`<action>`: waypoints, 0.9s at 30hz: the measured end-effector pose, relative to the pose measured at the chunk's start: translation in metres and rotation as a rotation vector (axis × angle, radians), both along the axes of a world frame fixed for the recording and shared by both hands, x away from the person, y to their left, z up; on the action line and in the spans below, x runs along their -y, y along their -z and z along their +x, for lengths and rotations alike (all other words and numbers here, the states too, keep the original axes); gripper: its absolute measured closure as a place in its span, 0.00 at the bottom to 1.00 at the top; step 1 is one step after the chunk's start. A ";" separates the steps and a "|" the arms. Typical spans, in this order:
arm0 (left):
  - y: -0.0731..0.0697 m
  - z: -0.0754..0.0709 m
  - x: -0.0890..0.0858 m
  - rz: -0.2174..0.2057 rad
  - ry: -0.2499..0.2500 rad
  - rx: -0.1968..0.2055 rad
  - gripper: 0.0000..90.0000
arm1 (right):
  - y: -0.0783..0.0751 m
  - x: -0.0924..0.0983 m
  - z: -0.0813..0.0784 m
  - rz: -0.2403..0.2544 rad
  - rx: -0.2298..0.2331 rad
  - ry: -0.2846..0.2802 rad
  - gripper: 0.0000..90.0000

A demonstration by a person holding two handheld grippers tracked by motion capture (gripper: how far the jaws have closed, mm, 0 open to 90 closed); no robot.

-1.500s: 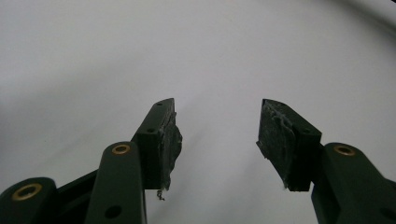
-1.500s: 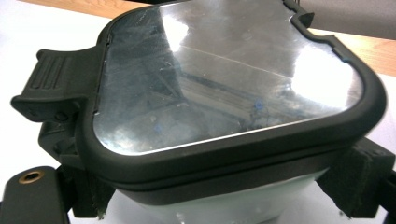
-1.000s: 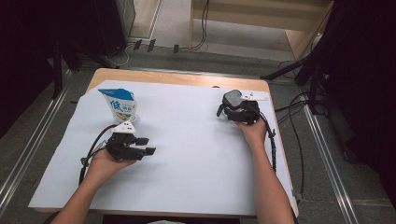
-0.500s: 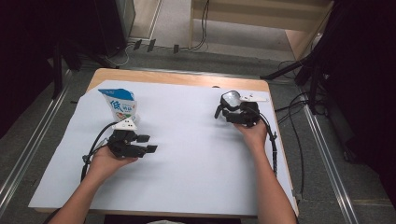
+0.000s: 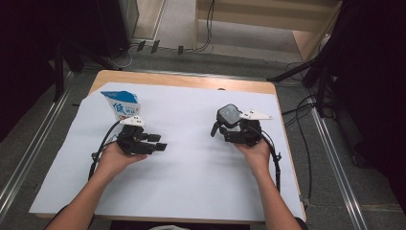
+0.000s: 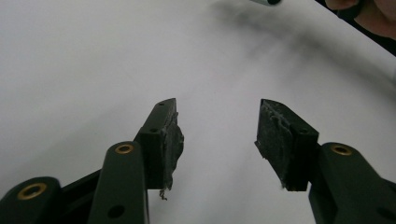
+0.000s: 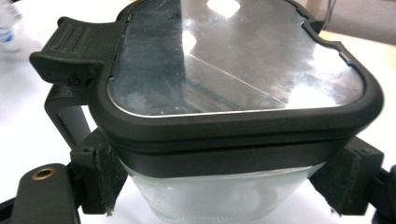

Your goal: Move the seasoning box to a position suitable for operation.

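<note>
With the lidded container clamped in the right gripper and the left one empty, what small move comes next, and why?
Probably setting the container down on the white sheet near the middle. The right gripper is shut on its sides just under the dark lid. The left gripper is open with nothing between its pads, and the blue-and-white carton stands just beyond it, so the container likely belongs between the two.
</note>
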State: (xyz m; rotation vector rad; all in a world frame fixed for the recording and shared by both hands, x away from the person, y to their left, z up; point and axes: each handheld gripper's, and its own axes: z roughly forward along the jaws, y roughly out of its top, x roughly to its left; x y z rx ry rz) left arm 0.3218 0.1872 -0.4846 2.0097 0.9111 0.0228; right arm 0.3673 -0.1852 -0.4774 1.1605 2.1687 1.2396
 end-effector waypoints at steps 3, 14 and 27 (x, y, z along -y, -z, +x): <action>0.001 0.003 0.002 0.004 0.007 -0.012 0.58 | 0.001 -0.005 -0.008 -0.002 -0.001 -0.011 0.18; 0.001 0.010 0.003 0.038 0.021 0.022 0.60 | 0.006 -0.037 -0.026 0.012 0.007 -0.071 0.18; -0.001 0.009 -0.007 0.058 0.003 0.025 0.57 | 0.031 -0.090 -0.026 -0.016 -0.029 -0.194 0.18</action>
